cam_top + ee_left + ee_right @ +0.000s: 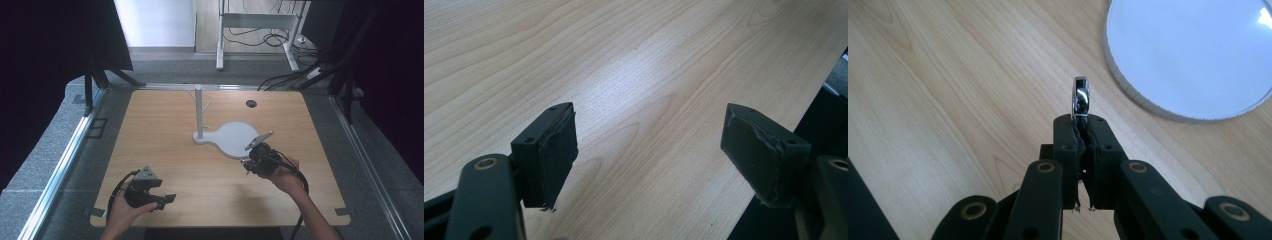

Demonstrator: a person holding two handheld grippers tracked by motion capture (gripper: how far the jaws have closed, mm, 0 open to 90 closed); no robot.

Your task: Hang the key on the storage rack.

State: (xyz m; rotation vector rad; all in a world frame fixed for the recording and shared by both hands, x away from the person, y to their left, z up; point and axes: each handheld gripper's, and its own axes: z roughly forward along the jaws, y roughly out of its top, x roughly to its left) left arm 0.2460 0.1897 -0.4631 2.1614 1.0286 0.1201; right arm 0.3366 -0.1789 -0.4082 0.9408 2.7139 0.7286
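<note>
A small shiny silver ring (1080,97) stands on edge between the tips of my right gripper (1081,122), which is shut on it just above the wooden table. The right gripper (246,162) sits by the near edge of a white round dish (235,137), seen close up as a pale disc (1193,50). The dish joins a white post with short side branches (199,112). My left gripper (167,200) rests near the table's front left, open, with nothing between its pads (556,150) over bare wood.
The wooden table (165,150) has a dark round cable hole (251,103) at the back right. Metal rails (65,160) run along both sides. A desk frame and loose cables (270,37) lie on the floor beyond the table.
</note>
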